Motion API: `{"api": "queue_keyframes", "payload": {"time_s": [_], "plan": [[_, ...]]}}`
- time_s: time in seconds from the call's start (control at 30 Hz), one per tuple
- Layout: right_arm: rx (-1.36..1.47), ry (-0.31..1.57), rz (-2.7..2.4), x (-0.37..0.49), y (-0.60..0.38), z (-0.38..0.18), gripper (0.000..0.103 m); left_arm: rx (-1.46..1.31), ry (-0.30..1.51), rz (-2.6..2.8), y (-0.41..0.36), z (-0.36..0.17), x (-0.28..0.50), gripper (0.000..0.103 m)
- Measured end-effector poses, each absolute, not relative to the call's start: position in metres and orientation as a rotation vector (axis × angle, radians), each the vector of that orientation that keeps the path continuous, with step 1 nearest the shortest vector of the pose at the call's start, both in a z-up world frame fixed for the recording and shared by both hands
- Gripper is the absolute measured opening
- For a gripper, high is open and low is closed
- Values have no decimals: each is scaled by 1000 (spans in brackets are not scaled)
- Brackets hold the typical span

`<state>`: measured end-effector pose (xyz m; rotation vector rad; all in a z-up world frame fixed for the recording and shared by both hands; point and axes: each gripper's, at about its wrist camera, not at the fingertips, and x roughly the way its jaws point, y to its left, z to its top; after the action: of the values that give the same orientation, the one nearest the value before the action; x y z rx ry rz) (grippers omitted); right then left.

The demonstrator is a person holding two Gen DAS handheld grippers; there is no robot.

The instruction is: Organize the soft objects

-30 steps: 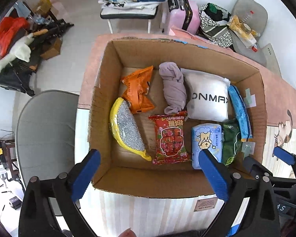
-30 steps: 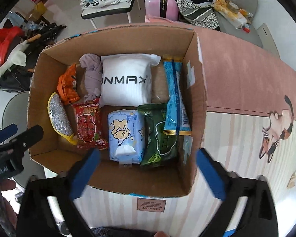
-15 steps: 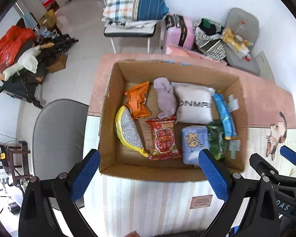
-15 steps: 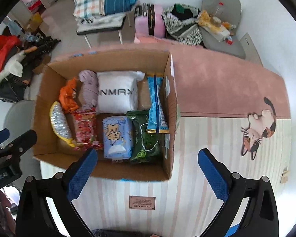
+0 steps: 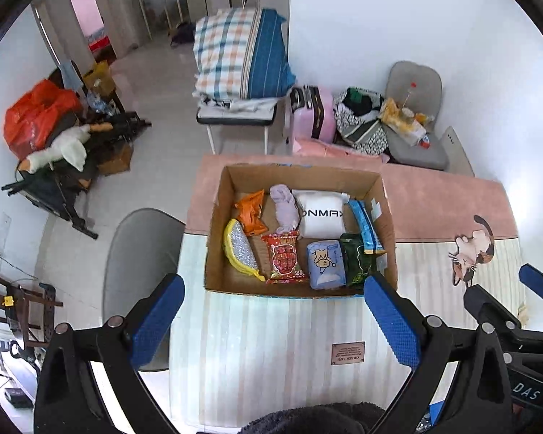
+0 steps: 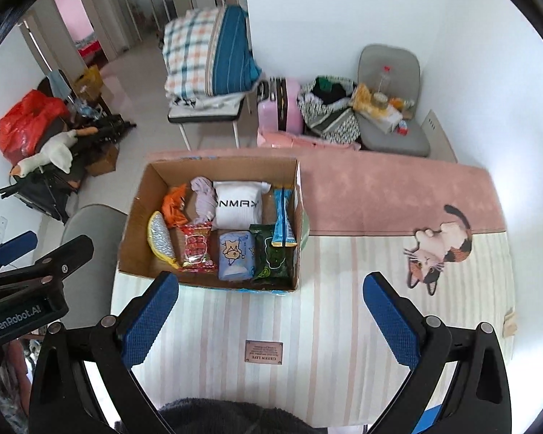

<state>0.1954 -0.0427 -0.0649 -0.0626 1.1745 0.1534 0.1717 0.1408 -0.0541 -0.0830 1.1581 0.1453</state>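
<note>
While both grippers hang above the near part of the table (image 5: 264, 343), the cardboard box (image 5: 300, 291) sits on it further off, toward the table's left side, open at the top. The left gripper (image 5: 275, 316) has its jaws wide apart with nothing between them, and the right gripper (image 6: 271, 311) is the same, jaws spread and empty.

Inside the box the soft things lie in two rows. Along the far row, from left: an orange packet (image 5: 251, 211), a rolled pale purple cloth (image 5: 285, 208), a white pillow pack (image 5: 322, 213) with black lettering, and a long blue packet (image 5: 365, 226) leaning against the right wall. Along the near row: a yellow-edged silver scrubber (image 5: 240, 249), a red snack bag (image 5: 284, 258), a light blue tissue pack (image 5: 325, 264) and a dark green bag (image 5: 356, 258). The green bag seems to overlap the foot of the blue packet, though the angle makes that hard to judge.

A cat picture (image 6: 440, 249) marks the table's right side, well apart from the box. Beyond the table stand a pink suitcase (image 5: 313, 115) and a grey chair (image 5: 412, 123) piled with odds and ends.
</note>
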Motion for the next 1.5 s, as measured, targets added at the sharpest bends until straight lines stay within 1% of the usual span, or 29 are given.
{"api": "queue_keyframes", "payload": {"time_s": [0.17, 0.33, 0.6, 0.87, 1.5], "plan": [[-68, 1112, 156, 163, -50, -28, 103, -87, 1115, 142, 138, -27, 149, 102], [-64, 1077, 164, 142, -55, -3, 103, -81, 1081, 142, 136, -7, 131, 102], [-81, 1028, 154, 126, -59, 25, 103, -84, 1059, 157, 136, 2, 118, 102], [-81, 1029, 145, 123, -62, 33, 103, -91, 1072, 159, 134, -1, 116, 102], [-89, 1052, 120, 129, -58, 18, 103, -93, 1103, 148, 132, -11, 117, 102]]}}
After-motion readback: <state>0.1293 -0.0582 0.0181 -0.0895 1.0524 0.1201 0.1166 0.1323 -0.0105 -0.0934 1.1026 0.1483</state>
